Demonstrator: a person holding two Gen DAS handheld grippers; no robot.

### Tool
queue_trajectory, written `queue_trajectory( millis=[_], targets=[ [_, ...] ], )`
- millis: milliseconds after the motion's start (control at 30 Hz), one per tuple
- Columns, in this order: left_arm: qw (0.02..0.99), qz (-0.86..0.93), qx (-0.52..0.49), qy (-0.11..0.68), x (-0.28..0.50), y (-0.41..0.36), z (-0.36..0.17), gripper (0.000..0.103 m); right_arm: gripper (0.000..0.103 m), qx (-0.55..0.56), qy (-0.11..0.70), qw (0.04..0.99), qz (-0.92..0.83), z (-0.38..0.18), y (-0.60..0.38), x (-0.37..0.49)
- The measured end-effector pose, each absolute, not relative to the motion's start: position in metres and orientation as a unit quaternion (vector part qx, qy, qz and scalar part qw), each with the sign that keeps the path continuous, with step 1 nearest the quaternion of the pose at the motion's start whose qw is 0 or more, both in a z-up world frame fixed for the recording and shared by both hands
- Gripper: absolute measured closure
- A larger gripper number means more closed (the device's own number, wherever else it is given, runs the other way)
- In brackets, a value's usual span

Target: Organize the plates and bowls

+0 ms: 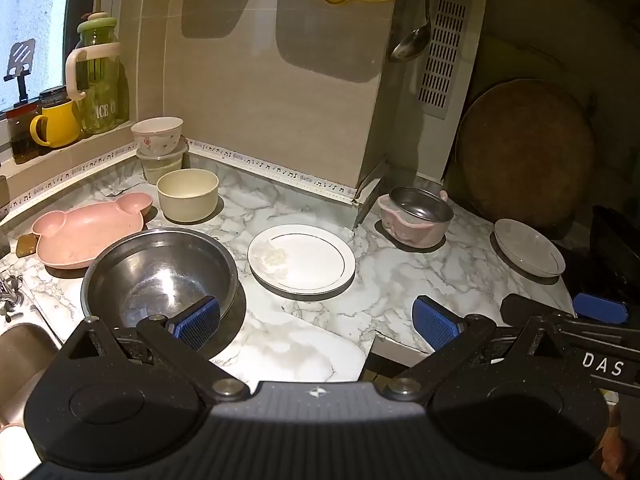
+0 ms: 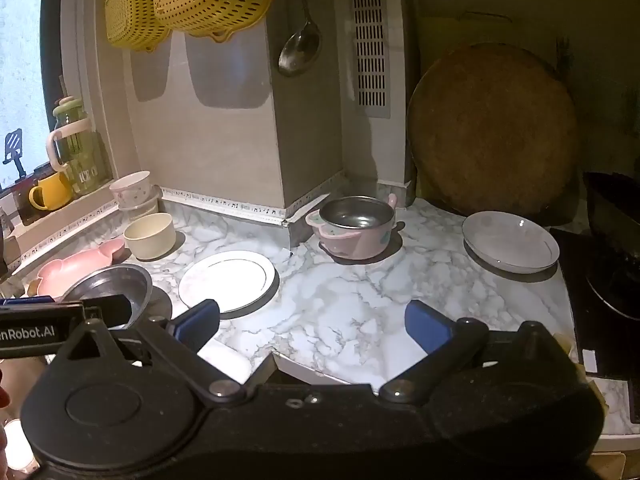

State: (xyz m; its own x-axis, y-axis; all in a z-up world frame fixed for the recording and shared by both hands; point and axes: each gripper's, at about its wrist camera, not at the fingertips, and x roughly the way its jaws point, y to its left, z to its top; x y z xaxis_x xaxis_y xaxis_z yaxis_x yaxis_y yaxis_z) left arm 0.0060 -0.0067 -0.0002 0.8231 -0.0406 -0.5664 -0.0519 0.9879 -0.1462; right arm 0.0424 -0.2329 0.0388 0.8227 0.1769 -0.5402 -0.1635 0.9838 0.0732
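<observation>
- While both claws hover above the marble desk, each holds nothing: left claw with fingers spread wide apart; right claw likewise apart.
- Steel bowl: on the desk just beyond the left claw's left finger, beside the sink.
- White plate: centre of the desk, gold-rimmed, lying flat, near the steel bowl.
- Pink bear-shaped dish: behind the steel bowl, with a cream bowl just beside it.
- Floral bowl: stacked on a clear container in the corner.
- Pink handled bowl: steel-lined, at the wall's foot.
- Second white plate: far right, before a round wooden board.
</observation>
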Motion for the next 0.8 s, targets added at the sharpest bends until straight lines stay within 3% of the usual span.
queue_trajectory(
  millis=[800],
  targets=[
    [0.954, -0.004, -0.072, 0.292, 0.0041, -0.0113, 0.0029, 0.0, 0.004, 0.006, 0.269, 0.959, 0.089, 0.0428, -0.2326, 0.0375]
  ],
)
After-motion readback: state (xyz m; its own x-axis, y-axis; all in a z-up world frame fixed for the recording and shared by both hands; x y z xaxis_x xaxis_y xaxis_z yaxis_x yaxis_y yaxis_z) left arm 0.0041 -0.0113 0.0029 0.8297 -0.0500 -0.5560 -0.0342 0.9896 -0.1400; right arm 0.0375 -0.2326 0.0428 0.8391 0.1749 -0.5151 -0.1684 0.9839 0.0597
